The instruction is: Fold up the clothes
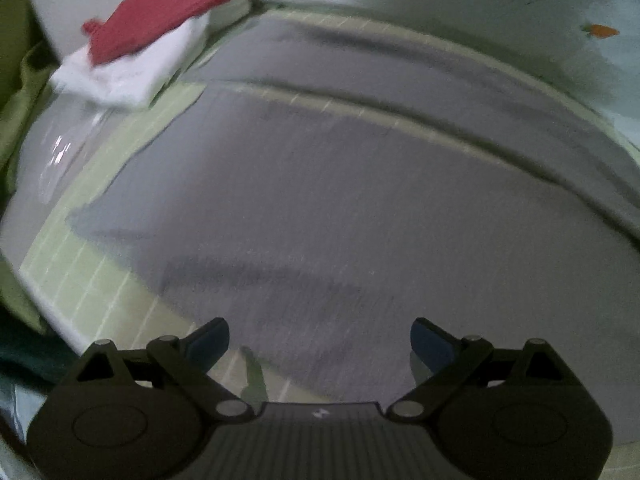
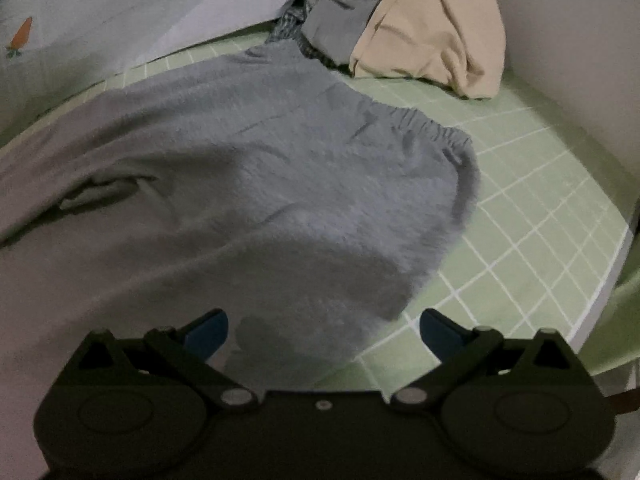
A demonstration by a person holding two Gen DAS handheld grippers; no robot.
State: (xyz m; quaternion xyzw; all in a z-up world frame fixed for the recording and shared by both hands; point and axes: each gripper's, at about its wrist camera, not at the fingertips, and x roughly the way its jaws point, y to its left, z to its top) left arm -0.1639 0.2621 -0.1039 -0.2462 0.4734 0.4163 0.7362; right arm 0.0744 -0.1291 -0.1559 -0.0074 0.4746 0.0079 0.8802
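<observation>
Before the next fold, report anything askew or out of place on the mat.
The grey trousers lie spread but not flat: a puckered fold sits near their left side. Behind them, unfolded clothes are heaped at the far edge of the green mat. The folded stack looks tidy. Both grippers are open, holding nothing.

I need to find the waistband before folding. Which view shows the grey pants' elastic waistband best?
The right wrist view: the gathered elastic waistband of the grey pants is sharp and unobstructed on the green grid mat. The left wrist view is motion-blurred and shows only long grey fabric, with no waistband visible.
</observation>
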